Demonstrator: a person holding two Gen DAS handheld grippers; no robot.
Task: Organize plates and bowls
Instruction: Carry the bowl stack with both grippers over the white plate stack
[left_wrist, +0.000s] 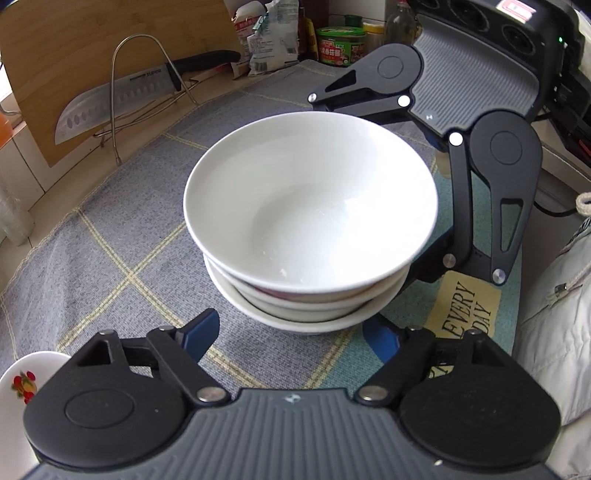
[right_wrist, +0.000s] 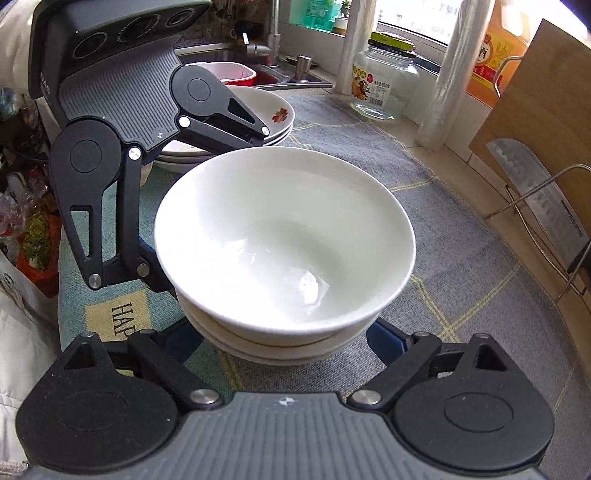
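A stack of three white bowls (left_wrist: 310, 206) stands on a grey checked cloth (left_wrist: 110, 240). My left gripper (left_wrist: 290, 321) reaches in from the near side with its blue fingertips (left_wrist: 201, 332) either side of the lowest bowls. A small gap shows at the left tip, and the jaws are open. The same stack (right_wrist: 284, 229) fills the right wrist view. My right gripper (right_wrist: 285, 329) straddles its base from the opposite side, its blue fingertips (right_wrist: 384, 343) close to the bottom bowl, with no press visible. A pile of fruit-patterned plates (right_wrist: 273, 114) sits behind.
A knife (left_wrist: 114, 99) rests on a wire rack against a wooden board (left_wrist: 74, 44). Jars and packets (left_wrist: 340, 44) line the back. A glass jar (right_wrist: 384, 85), a sink (right_wrist: 221, 51) and a red basin (right_wrist: 243, 75) lie beyond. A person's light clothing (left_wrist: 554, 295) is at the cloth's edge.
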